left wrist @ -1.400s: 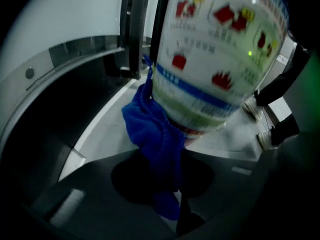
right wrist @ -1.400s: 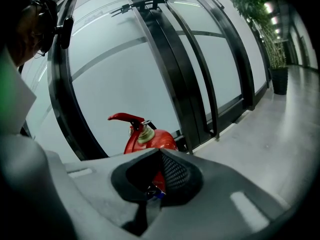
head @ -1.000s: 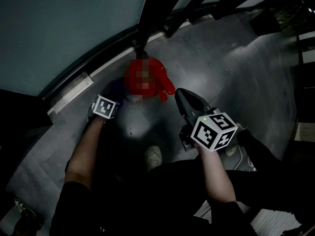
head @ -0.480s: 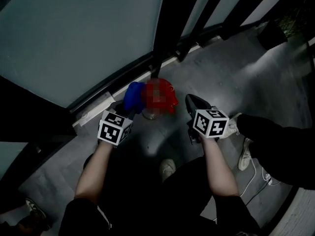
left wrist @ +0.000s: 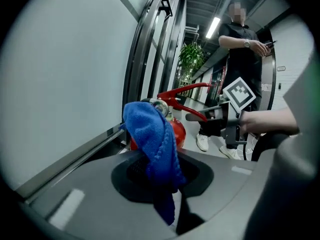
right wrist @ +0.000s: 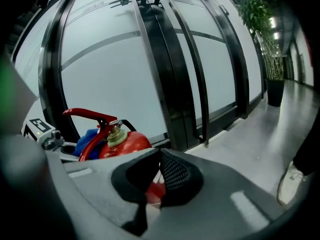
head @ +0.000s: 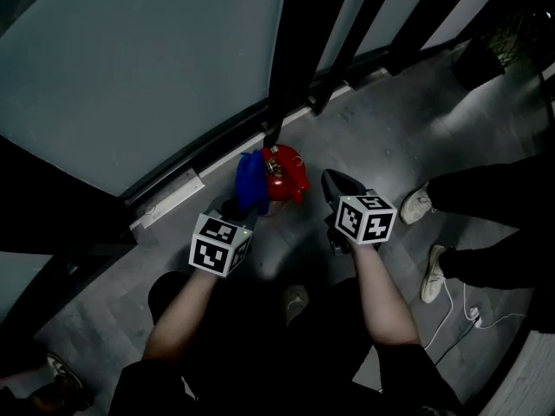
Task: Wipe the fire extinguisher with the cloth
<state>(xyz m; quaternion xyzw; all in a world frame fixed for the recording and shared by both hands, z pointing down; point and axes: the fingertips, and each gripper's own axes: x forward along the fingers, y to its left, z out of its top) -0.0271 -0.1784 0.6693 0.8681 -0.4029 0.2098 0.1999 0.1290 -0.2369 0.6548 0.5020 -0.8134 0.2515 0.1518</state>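
**A:** Lifted: left gripper (head: 232, 215), clamped on the cloth (left wrist: 150, 139), is now up at the top of the fire extinguisher (right wrist: 125, 144), mid-frame.

**B:** Right gripper (right wrist: 157, 176) has its jaws together, empty, steadying nothing. A hard push could tip it.

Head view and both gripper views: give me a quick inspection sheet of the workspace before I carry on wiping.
Surface: grey tiled floor, dimly lit, no spill seen.
Job's things: red fire extinguisher upright at the foot of the glass wall; blue fleecy cloth against its upper left side.
Clutter: nothing seen.
Grippers: left gripper shut on the cloth; right gripper beside the extinguisher, tips together, holding nothing.
Cables: white cable on the floor at right.
Surroundings: frosted glass wall with black frames; bystander's white shoes; potted plant down the corridor.
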